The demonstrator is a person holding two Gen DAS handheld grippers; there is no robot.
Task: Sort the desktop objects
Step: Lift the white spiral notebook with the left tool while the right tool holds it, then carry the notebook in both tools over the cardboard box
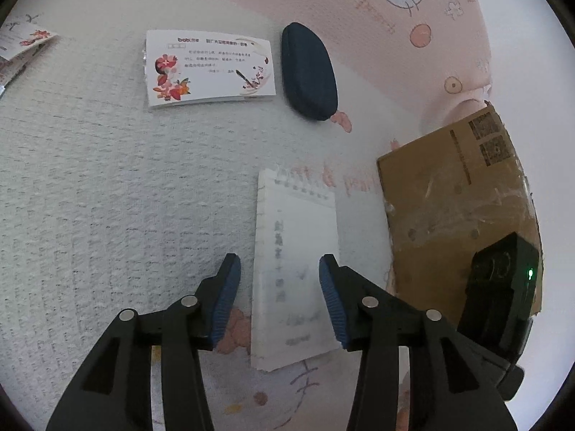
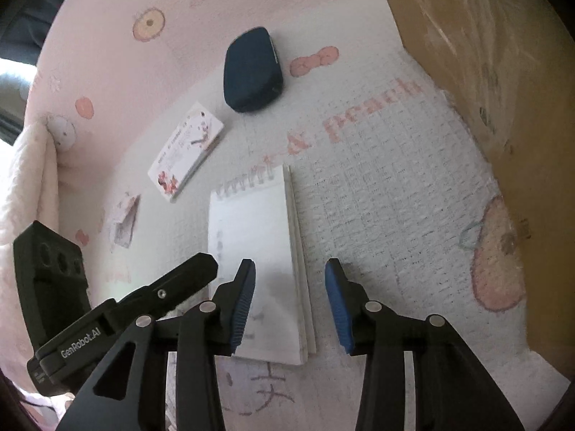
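A white spiral notepad (image 1: 296,273) lies flat on the bedspread; it also shows in the right wrist view (image 2: 258,262). My left gripper (image 1: 278,280) is open above it, one finger on each side. My right gripper (image 2: 290,287) is open over the notepad's right edge. A dark blue case (image 1: 309,72) lies farther off and shows in the right wrist view (image 2: 251,70). A white floral card pack (image 1: 210,68) lies left of the case and shows in the right wrist view (image 2: 187,151). The left gripper's body (image 2: 107,323) shows at the left of the right wrist view.
A cardboard box (image 1: 456,208) stands to the right, and fills the right of the right wrist view (image 2: 503,72). The right gripper's body (image 1: 503,287) is in front of it. Another floral card (image 1: 25,41) lies far left. A small packet (image 2: 125,222) lies left of the notepad.
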